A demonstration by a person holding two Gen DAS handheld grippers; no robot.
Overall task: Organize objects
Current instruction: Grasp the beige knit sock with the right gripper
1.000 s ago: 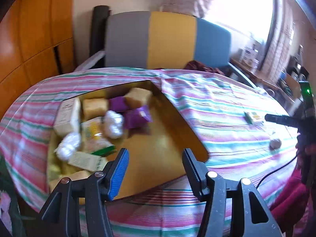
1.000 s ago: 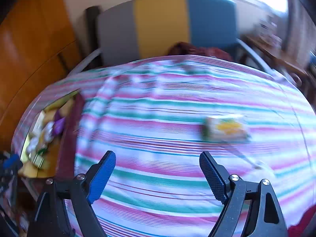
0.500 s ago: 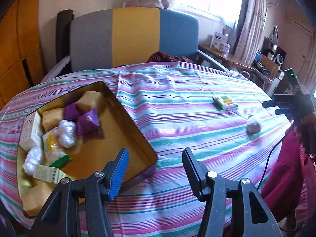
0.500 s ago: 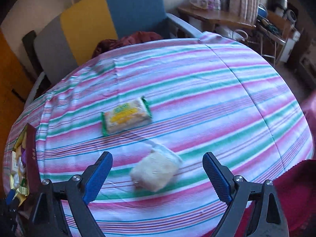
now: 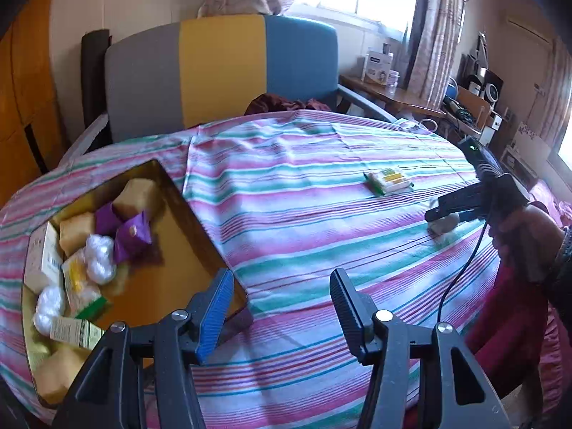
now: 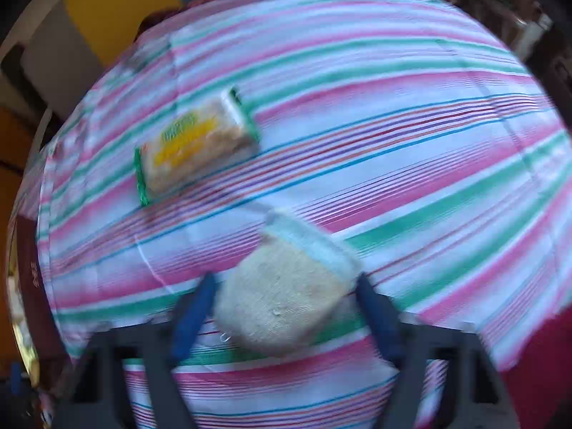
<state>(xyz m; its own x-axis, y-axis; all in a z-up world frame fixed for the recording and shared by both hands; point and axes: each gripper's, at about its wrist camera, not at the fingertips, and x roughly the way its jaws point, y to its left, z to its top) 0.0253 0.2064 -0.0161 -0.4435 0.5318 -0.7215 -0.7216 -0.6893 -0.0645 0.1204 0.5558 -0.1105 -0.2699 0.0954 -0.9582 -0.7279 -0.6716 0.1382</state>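
Pale wrapped bun [image 6: 286, 307] lying on the striped tablecloth [image 6: 411, 150], sitting squarely between the spread fingers of the right gripper [image 6: 286, 304], presumably lined up so for a pinch across its width. Jaws apart there, pads seemingly just beside the wrapper on either side, though motion blur leaves contact uncertain. A little ahead and to the left of that gripper, a flat green-edged snack packet [image 6: 195, 146], loose on the cloth, likely next in line. Far off to the left, a gold tin [image 5: 200, 236] already stocked with other wrapped goods, evidently the collecting place. Left gripper [image 5: 280, 307] hovering just past the tin's near corner, fingers wide apart and holding nothing, probably waiting its turn.
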